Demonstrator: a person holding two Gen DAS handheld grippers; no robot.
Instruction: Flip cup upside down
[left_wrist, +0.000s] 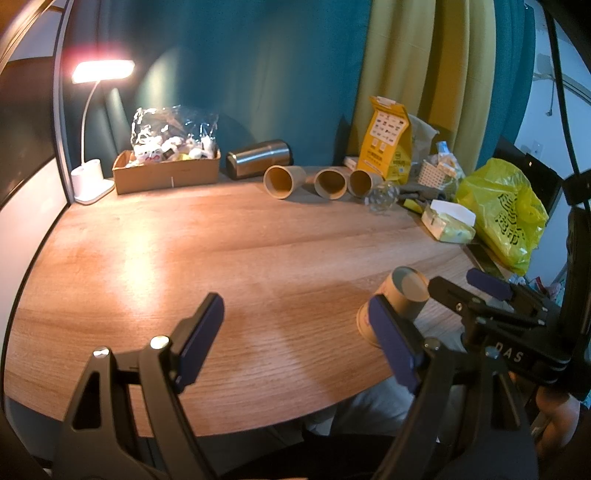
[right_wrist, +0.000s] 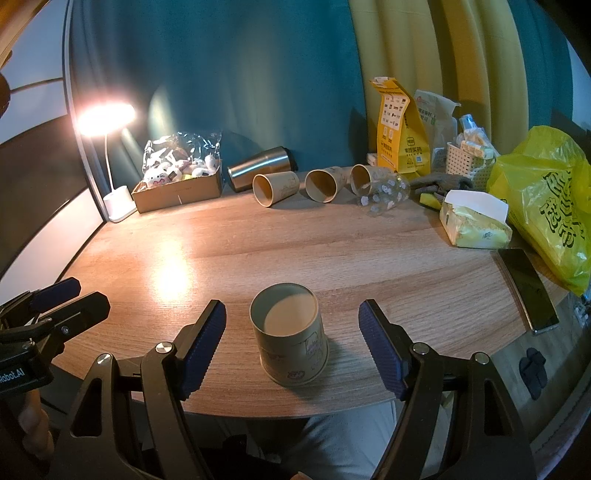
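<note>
A tan paper cup stands upside down on the wooden table near the front edge, its base facing up. My right gripper is open, with one finger on each side of the cup and not touching it. In the left wrist view the same cup shows at the right, partly behind my left gripper's right finger. My left gripper is open and empty over the table's front. The right gripper shows there beside the cup.
Three paper cups and a clear glass lie on their sides at the back, beside a steel tumbler. A cardboard box, a lit lamp, a tissue pack, a yellow bag and a phone ring the table.
</note>
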